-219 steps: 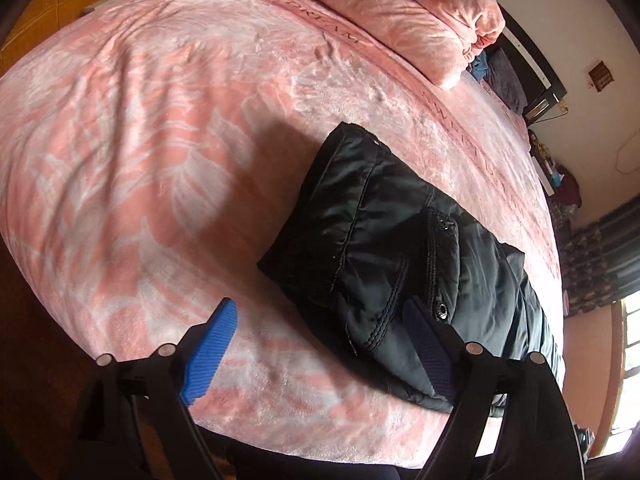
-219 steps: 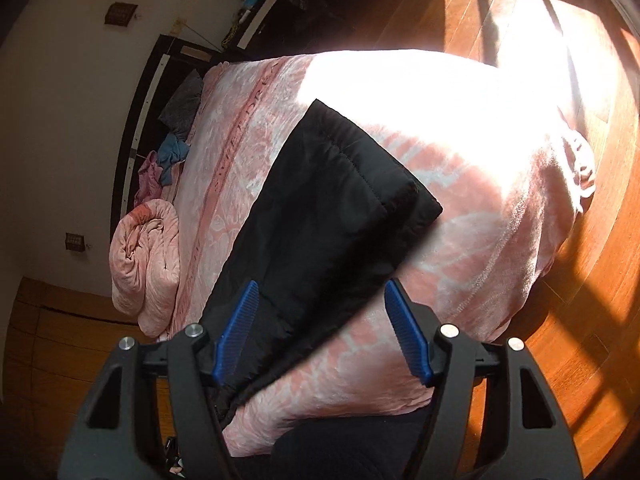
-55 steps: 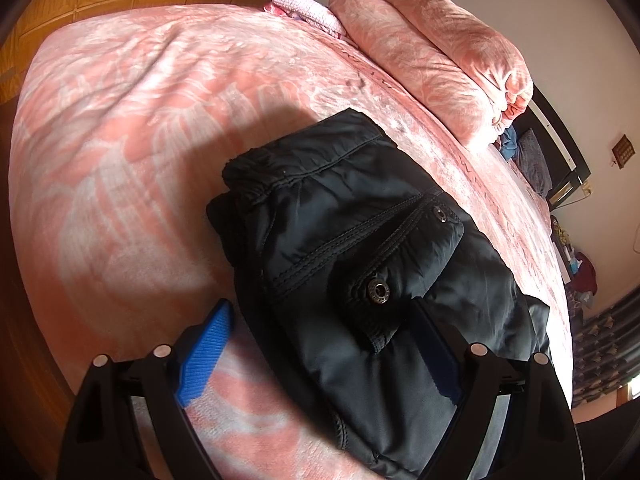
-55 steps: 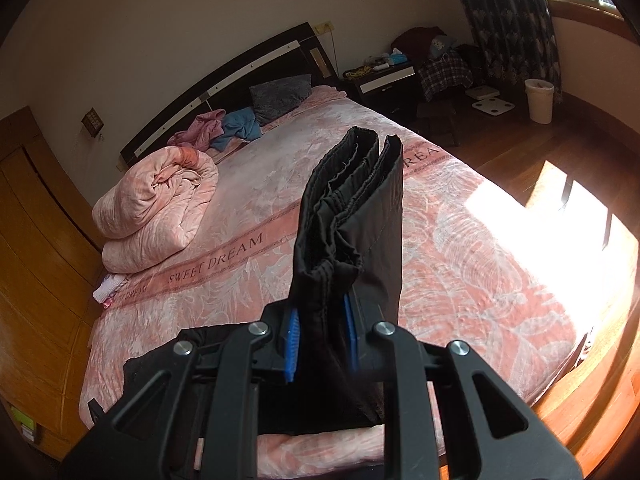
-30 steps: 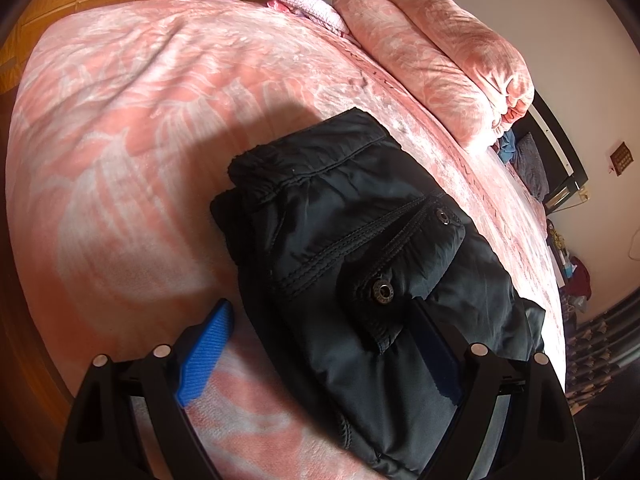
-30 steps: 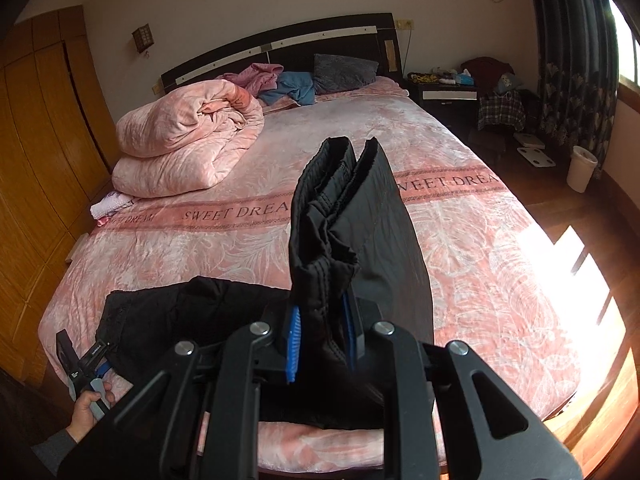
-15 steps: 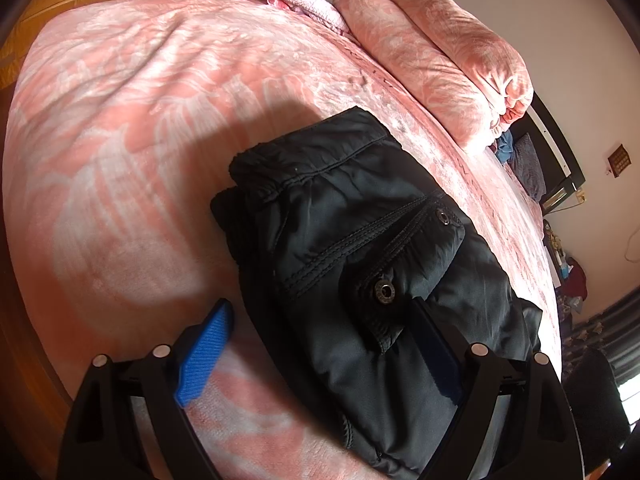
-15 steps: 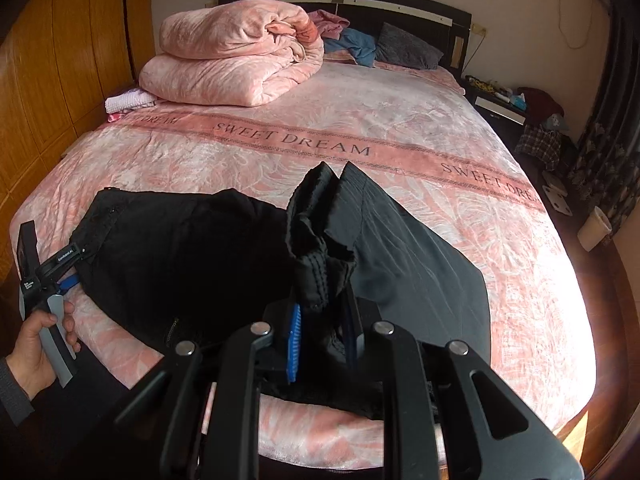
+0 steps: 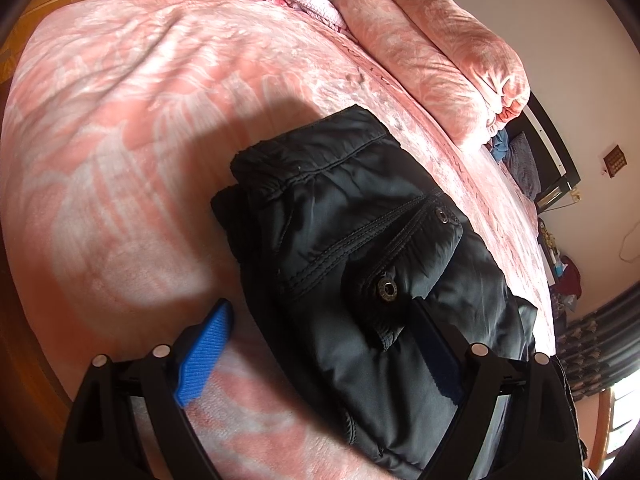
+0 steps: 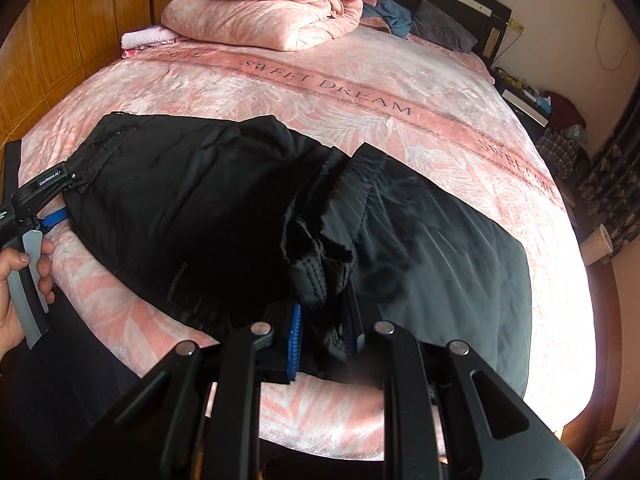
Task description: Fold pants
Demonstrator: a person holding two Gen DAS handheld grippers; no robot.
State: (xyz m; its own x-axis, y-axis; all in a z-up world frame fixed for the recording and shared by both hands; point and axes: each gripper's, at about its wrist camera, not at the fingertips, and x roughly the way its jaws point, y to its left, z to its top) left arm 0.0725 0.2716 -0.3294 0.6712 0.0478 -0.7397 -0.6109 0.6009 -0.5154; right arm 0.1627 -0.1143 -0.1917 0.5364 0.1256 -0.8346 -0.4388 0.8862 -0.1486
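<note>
Black padded pants (image 10: 192,208) lie near the bed's (image 10: 400,92) near edge, long axis running left to right, waistband at left. The fabric is glossy and quilted, with snap pockets. The right gripper (image 10: 320,330) is clenched on a bunched cuff at mid-length. The left gripper (image 9: 320,354) hovers, jaws spread, straddling the waist end.

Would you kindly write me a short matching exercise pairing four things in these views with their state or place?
Things:
1. right gripper
2. left gripper
3. pink quilt
4. black pants

States:
A. open, fingers wide apart
B. spread across the near edge of the bed
C. shut on bunched fabric
D. rolled up near the headboard

Pairs: 1-C, 2-A, 3-D, 4-B
</note>
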